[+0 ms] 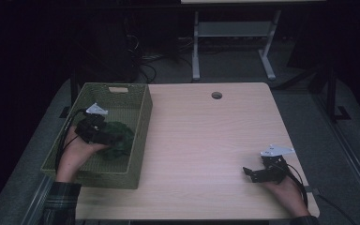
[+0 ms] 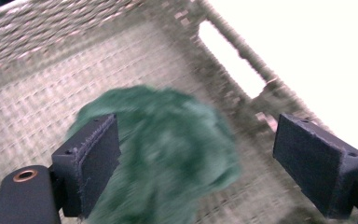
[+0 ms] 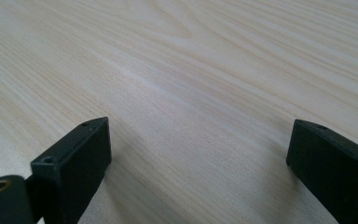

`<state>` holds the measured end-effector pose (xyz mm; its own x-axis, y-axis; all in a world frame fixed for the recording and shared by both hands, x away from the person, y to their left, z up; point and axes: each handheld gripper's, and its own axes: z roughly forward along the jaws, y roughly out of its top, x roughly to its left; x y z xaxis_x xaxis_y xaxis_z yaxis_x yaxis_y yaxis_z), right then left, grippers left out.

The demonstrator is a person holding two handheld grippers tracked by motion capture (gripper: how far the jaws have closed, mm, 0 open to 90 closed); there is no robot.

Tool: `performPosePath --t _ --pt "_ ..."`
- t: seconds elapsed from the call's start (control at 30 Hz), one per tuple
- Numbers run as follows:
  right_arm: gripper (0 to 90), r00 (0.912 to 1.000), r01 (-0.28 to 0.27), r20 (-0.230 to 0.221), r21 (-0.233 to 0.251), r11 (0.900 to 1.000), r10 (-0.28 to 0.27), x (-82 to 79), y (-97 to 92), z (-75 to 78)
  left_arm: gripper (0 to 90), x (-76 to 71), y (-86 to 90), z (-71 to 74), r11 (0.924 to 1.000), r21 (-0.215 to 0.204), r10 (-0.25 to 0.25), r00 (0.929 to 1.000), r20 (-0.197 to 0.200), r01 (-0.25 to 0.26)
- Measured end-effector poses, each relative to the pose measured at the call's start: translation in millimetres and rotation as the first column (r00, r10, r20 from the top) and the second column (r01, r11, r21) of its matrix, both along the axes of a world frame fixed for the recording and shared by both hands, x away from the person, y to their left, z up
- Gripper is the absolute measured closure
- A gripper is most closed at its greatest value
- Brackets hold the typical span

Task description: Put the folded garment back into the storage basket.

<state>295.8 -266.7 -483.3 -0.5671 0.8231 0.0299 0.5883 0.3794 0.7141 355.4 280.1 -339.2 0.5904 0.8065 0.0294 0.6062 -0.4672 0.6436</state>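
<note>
A dark green fuzzy cloth [image 1: 121,138] lies bunched on the floor of a woven olive basket [image 1: 140,133] at the table's left side. My left gripper [image 1: 107,137] hangs inside the basket just over the cloth. In the left gripper view the cloth [image 2: 168,154] sits below and between the wide-apart jaws, and my left gripper [image 2: 198,128] is open with no pad pressing on it. The basket's wall and handle slot [image 2: 228,56] stand behind. My right gripper [image 1: 249,172] rests low over the table's near right corner, open [image 3: 198,128] with bare wood between its jaws.
The light wooden table [image 1: 206,140] has a round cable hole [image 1: 216,95] near its far edge. A white desk frame [image 1: 196,51] and loose cables stand on the dark floor beyond. The basket's right wall borders the middle of the tabletop [image 3: 191,56].
</note>
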Motion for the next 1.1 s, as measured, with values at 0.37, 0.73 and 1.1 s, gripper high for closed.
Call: performPosePath --t 0.37,0.73,1.1 --pt "6.0 1.0000 0.000 0.000 0.000 1.0000 0.000 0.0 0.0 0.0 14.1 -10.7 -58.4 6.1 0.9926 -0.067 -0.099 0.9944 0.037 0.101" --pt "6.0 1.0000 0.000 0.000 0.000 1.0000 0.000 0.1 0.0 0.0 14.1 -24.0 -119.1 -6.1 0.9735 -0.101 -0.200 0.9780 0.058 0.205" --pt "6.0 1.0000 0.000 0.000 0.000 1.0000 0.000 0.0 0.0 0.0 13.8 -37.1 -170.1 -44.1 0.9545 -0.085 -0.281 0.9576 0.063 0.286"
